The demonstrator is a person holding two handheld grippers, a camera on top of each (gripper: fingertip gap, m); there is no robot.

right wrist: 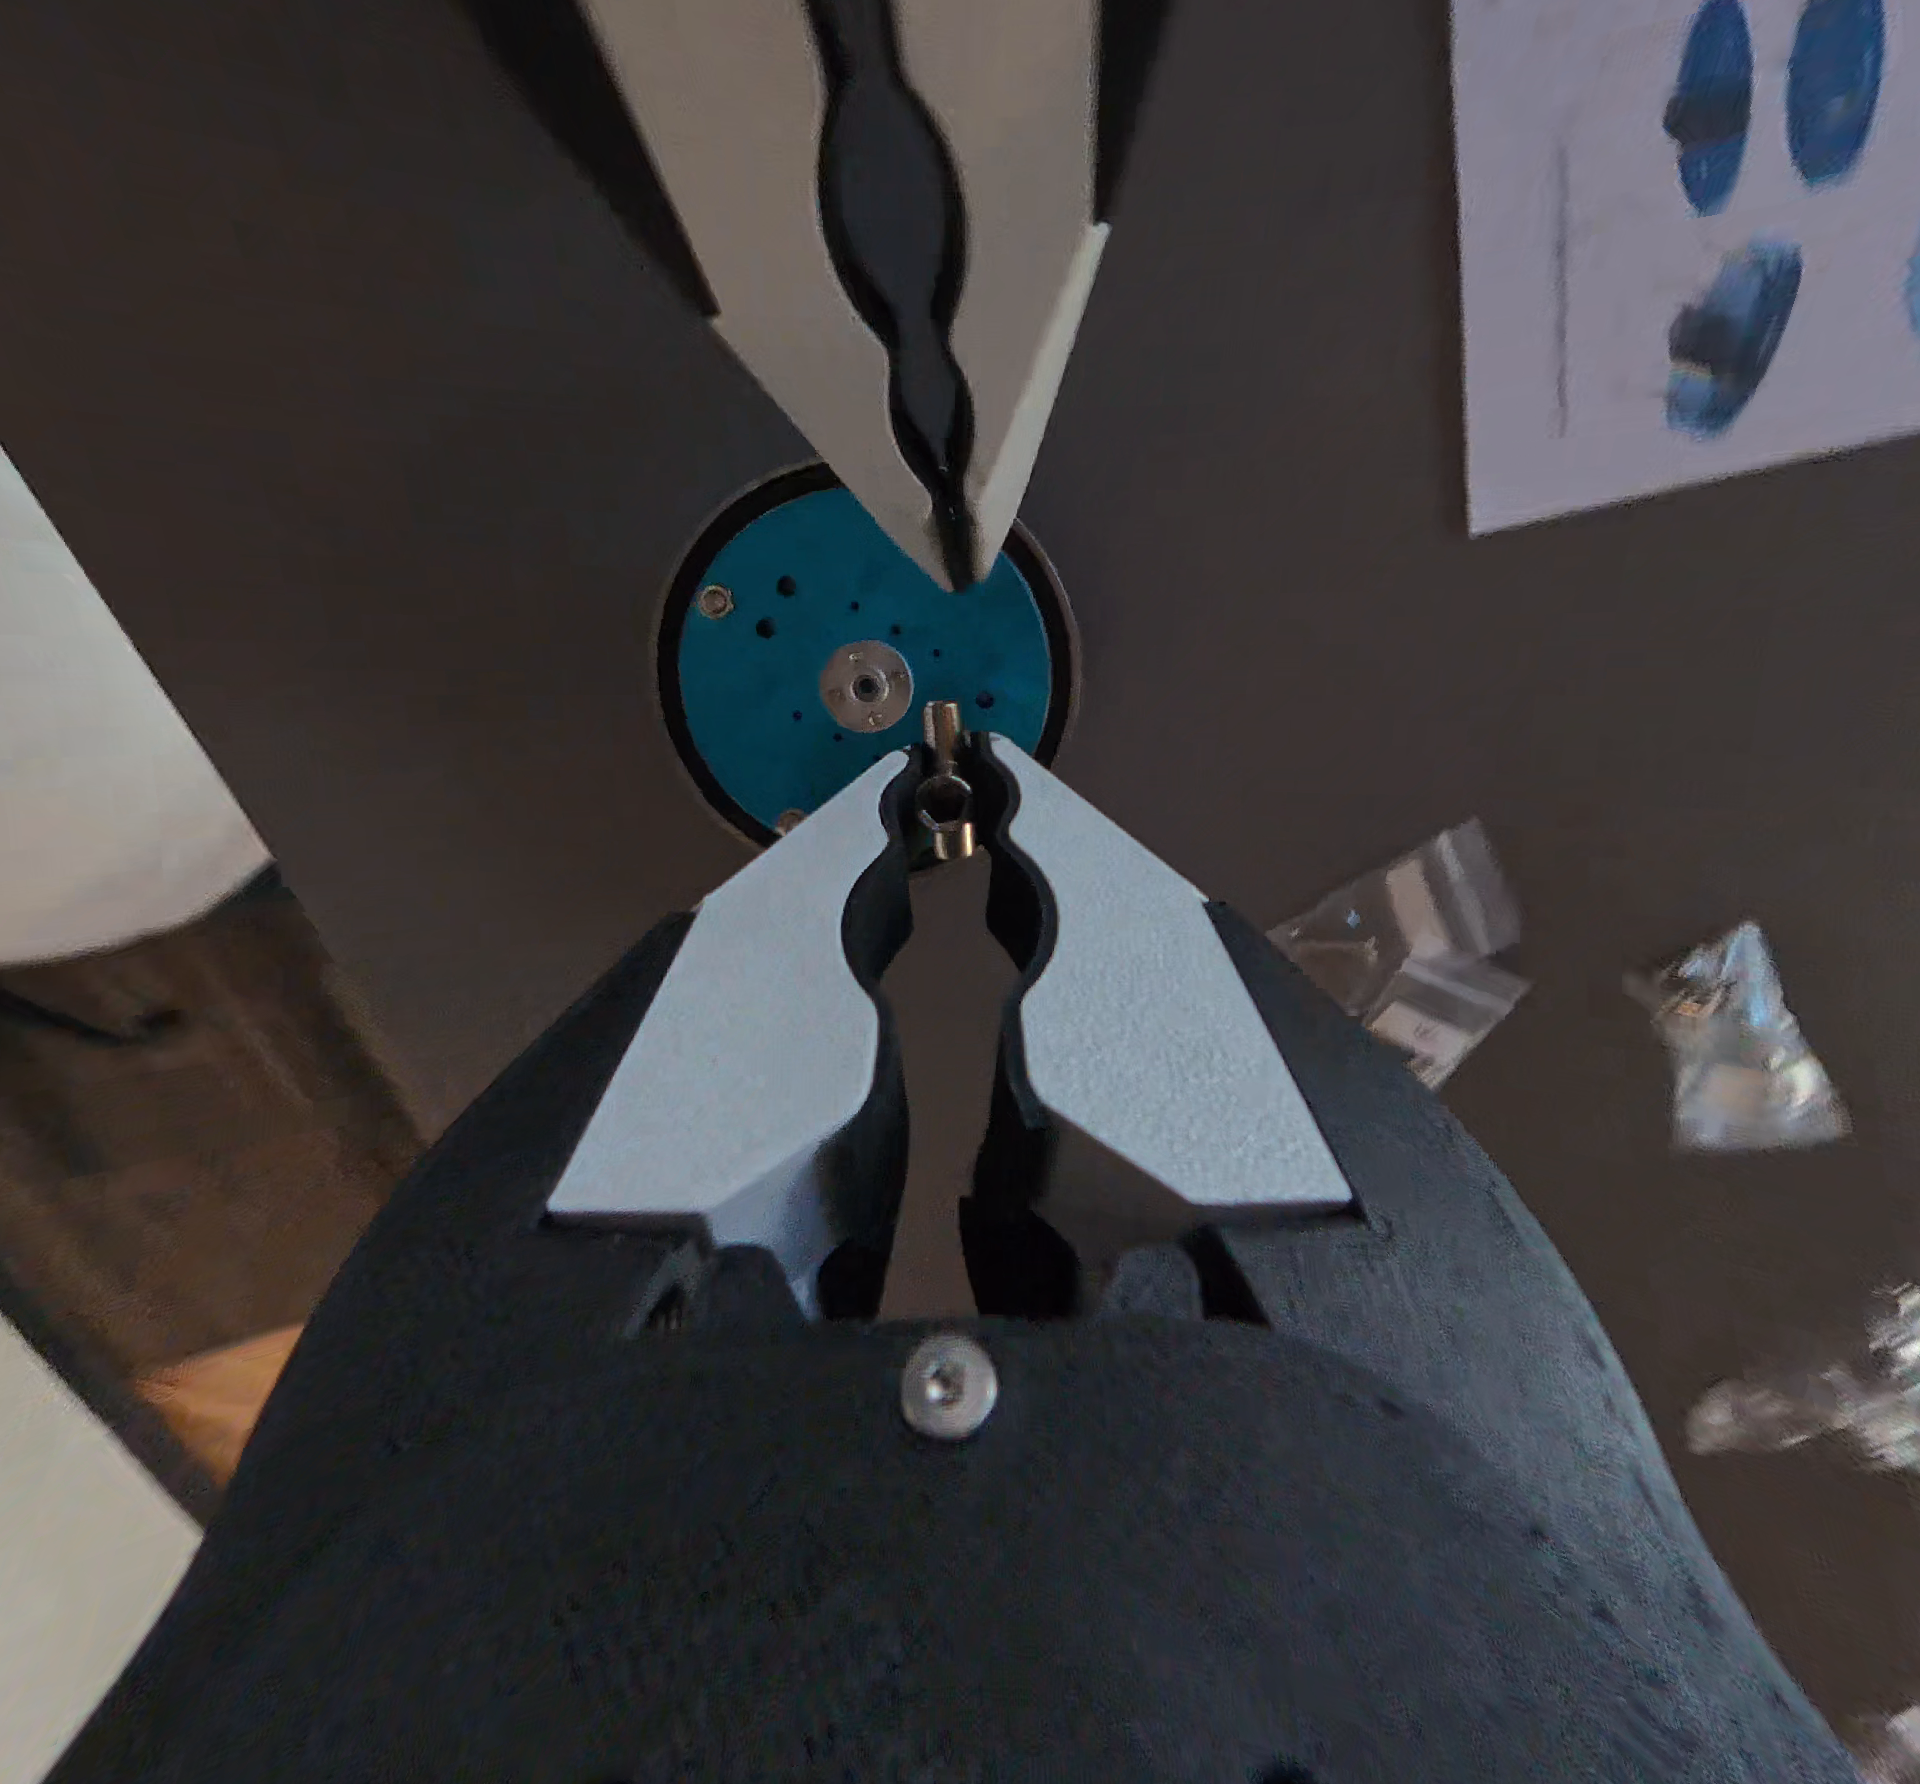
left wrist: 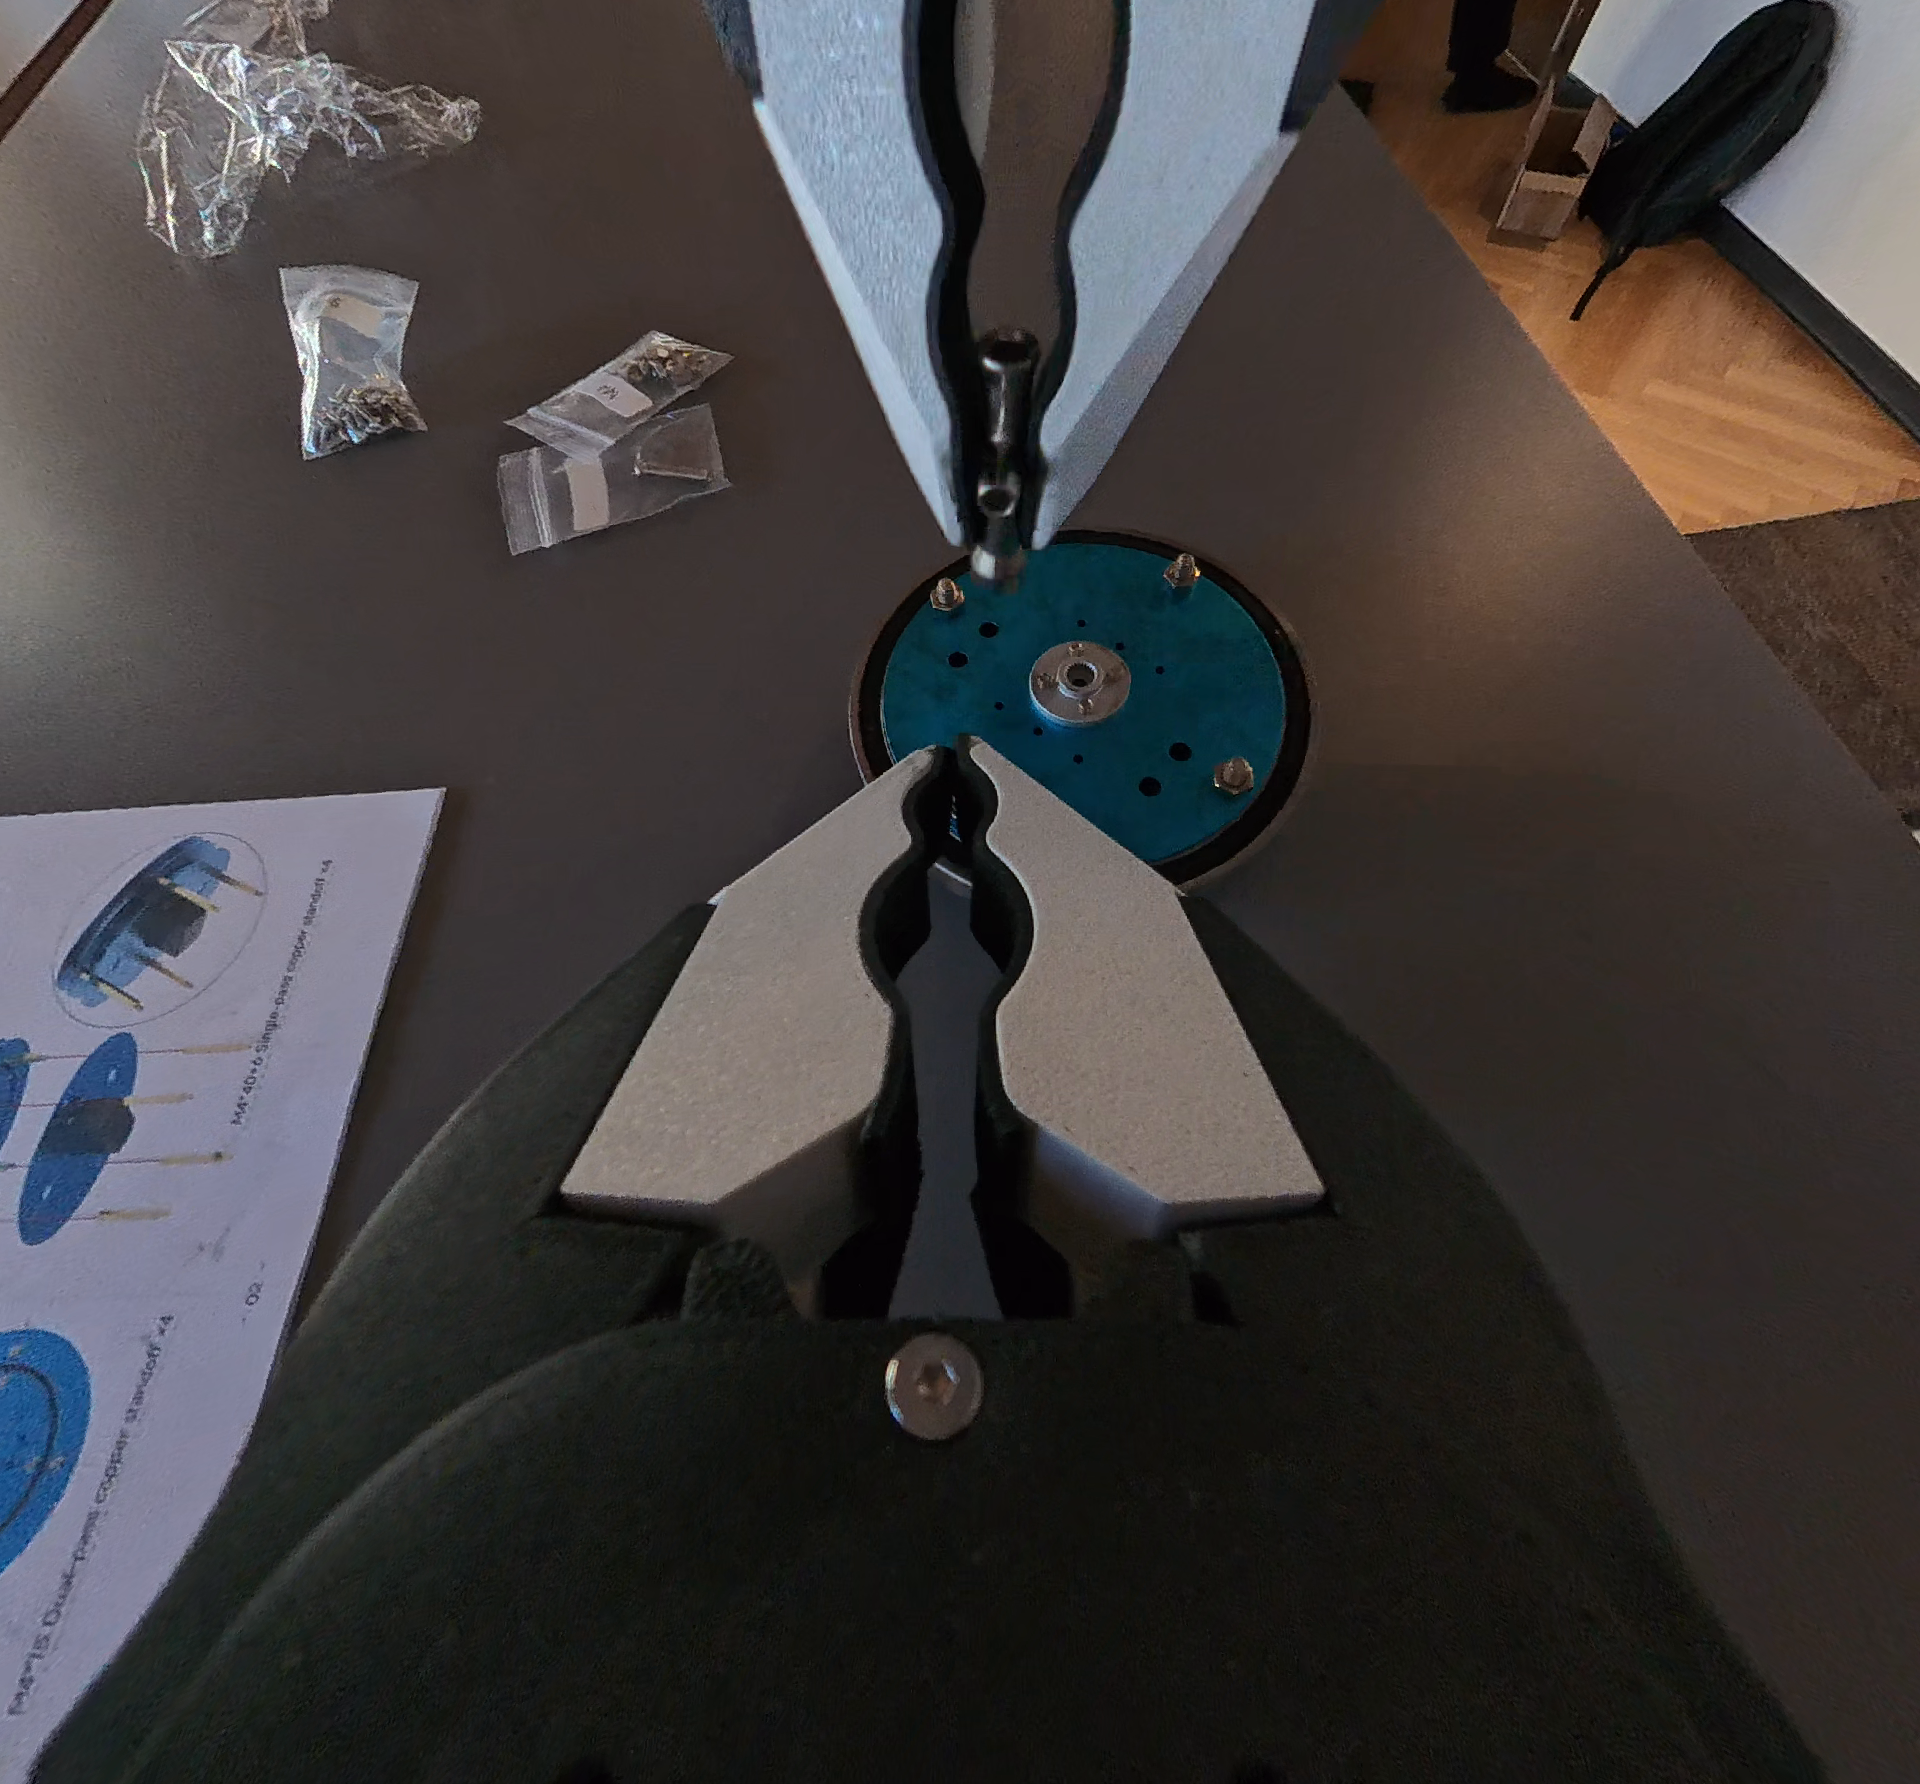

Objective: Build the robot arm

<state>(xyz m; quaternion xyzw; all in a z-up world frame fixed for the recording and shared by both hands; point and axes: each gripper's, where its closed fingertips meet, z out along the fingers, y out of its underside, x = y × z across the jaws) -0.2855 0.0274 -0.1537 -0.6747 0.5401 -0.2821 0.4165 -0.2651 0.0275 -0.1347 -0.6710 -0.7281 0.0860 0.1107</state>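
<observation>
The right gripper (right wrist: pixel 951 778) has its jaws drawn in tight on a small metal tool (right wrist: pixel 943 825), a short steel piece with tube-like ends. In the left wrist view the tool hangs upright from that gripper at the top centre of the frame, its lower end at the far-left rim of the blue disc (left wrist: pixel 1143 695). The disc lies flat on the dark table (left wrist: pixel 623 695) at the middle of the frame. It has a silver hub (left wrist: pixel 1081 680) at its centre and small metal posts (left wrist: pixel 1179 573) standing near its edge. The left gripper (left wrist: pixel 961 758) comes in from the bottom, jaws narrowed almost to touching, its tips over the near rim of the disc; whether they pinch anything I cannot tell. Small clear bags (left wrist: pixel 358 363) of hardware and crumpled plastic wrap (left wrist: pixel 291 103) lie at upper left, a printed sheet (left wrist: pixel 156 1111) at lower left.
</observation>
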